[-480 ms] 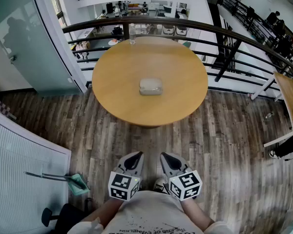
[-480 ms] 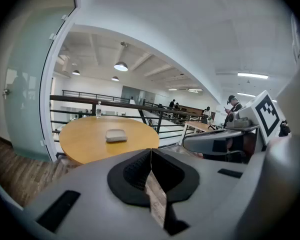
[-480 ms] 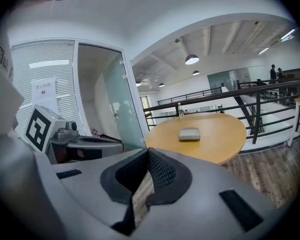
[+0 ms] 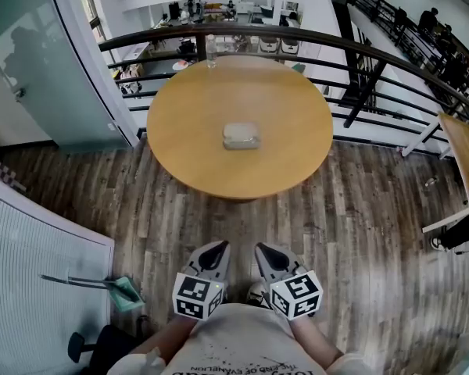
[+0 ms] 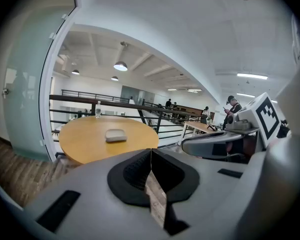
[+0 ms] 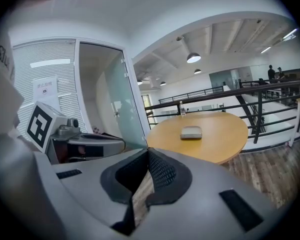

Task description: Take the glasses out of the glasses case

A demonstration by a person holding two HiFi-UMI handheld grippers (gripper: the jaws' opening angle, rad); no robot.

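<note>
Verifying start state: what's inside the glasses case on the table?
Cannot tell. The glasses case lies closed on the round table, so its inside is covered. No glasses show outside it, and nothing rests on top of it.

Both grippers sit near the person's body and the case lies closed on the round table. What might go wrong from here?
1. The glasses case lies loose in the middle of the table; prying its lid with one gripper may slide it unless the other pins it.
2. The left gripper and right gripper are shut; arriving that way, they would likely knock the case.
3. An overreach could tip the bottle at the table's far edge.
</note>
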